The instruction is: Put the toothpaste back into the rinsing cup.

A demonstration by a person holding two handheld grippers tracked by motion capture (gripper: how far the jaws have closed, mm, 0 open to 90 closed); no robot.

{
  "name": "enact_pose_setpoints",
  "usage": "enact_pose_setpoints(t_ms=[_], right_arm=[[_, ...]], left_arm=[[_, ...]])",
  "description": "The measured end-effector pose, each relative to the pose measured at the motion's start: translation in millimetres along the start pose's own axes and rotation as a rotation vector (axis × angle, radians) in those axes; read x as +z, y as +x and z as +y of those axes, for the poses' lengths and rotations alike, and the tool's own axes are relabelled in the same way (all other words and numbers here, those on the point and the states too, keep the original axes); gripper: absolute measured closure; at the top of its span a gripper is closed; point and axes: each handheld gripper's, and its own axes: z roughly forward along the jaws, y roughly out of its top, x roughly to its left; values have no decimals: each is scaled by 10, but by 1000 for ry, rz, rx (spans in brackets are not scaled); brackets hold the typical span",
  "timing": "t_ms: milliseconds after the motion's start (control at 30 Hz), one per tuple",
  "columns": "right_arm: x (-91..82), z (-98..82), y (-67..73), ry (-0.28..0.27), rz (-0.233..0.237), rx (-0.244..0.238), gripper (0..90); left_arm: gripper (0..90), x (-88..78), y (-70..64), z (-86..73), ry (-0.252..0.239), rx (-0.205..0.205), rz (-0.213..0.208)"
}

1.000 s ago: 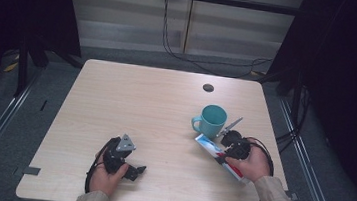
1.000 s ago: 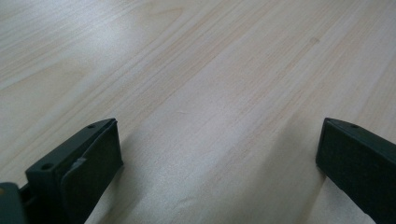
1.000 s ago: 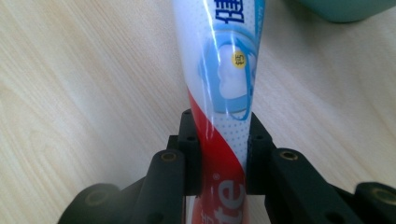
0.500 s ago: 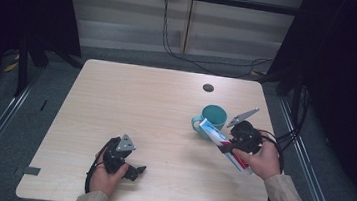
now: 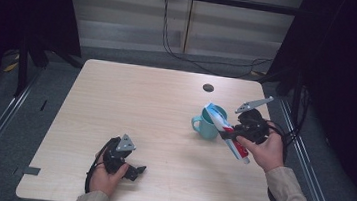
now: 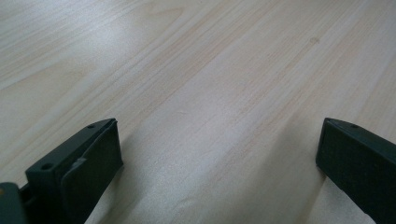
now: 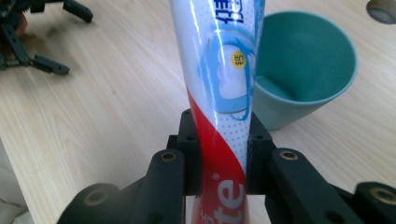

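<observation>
Resting on the wooden table (image 5: 131, 100), well left of one teal cup (image 5: 207, 123), the left gripper (image 5: 131, 168) is gaping wide, holding nothing; the right gripper (image 5: 228, 132) is clamping one toothpaste tube (image 5: 227, 133) slanting over that cup's rim.

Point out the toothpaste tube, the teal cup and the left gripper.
toothpaste tube (image 7: 219, 70), right gripper view, on its white and blue printed body.
teal cup (image 5: 207, 127), high view, on its outer wall.
left gripper (image 6: 217, 154), left gripper view, midway between its open jaws.
</observation>
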Motion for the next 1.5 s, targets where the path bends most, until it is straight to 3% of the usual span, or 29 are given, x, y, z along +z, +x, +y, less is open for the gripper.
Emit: enact_pose_setpoints(t_ms=[500,833,1500], right_arm=[[-171,102,-72,-178,-6,62,739],[-225,156,-134,-269,-27,93,739],[-268,273,-253,-380,-76,138,738]], left_arm=[[0,0,0,0,0,0,0],[0,2,-3,0,-4,-6,0],[0,3,-3,0,-5,-6,1]])
